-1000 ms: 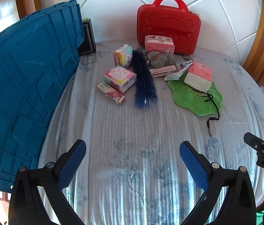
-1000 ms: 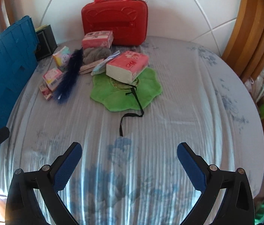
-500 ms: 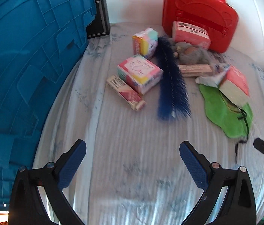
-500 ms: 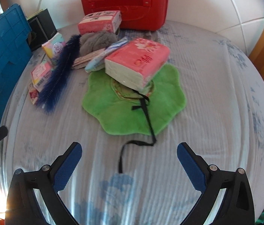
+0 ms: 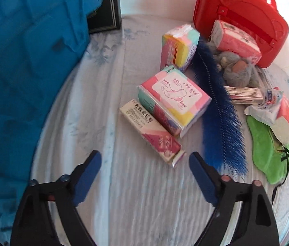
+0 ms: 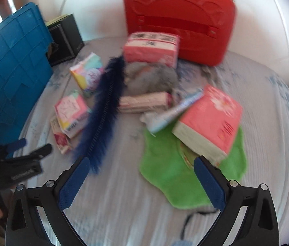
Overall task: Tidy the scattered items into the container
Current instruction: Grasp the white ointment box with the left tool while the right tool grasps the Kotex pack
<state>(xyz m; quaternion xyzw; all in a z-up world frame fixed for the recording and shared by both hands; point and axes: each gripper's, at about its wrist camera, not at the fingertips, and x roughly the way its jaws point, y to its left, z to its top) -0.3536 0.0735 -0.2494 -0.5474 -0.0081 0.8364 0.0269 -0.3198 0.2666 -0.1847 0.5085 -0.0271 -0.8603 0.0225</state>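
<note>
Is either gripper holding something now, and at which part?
Nothing is held. The left gripper is closing its jaws on empty air just short of the long box; the right gripper stands open, empty.

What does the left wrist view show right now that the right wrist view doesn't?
Only the left wrist view: the left claw from behind, its jaws closing with nothing between them, just short of the long narrow box, whose printed top is readable.

Only the right wrist view: the right claw, open over the bedsheet, and the whole green cloth under the large pink tissue pack.

Both: the blue crate, red case, blue feather duster and grey fluffy item.
</note>
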